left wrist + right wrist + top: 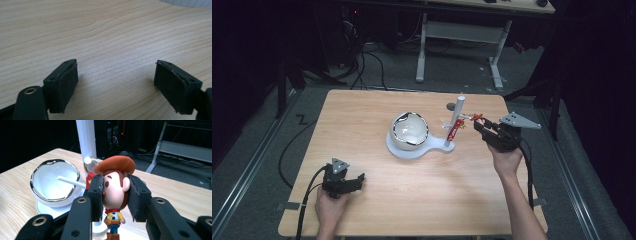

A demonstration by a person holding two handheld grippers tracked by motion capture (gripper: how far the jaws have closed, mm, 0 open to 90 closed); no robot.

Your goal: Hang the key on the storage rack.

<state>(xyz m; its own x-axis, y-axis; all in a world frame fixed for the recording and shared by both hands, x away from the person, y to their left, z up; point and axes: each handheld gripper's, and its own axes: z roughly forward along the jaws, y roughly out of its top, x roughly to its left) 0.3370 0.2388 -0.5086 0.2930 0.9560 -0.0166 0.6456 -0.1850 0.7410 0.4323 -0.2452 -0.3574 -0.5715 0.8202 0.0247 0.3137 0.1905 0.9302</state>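
Near the bench's (362,120) right edge, the right gripper (115,195) pinches a small cowboy figure (115,187) by its head, both pads pressed on its cheeks, just beside a white post (456,120) on a white stand (412,149). Beside the post, toward the bench's middle, a silver-rimmed white bowl (409,131) sits on that stand. At the front-left corner the left gripper (116,80) rests low over bare wood, jaws spread wide, holding nothing.

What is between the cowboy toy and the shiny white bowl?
The white post stands just behind the cowboy toy, between it and the bowl in the right gripper view. The right hand-held gripper is clamped on the toy's head, so it would probably need to go around that post.
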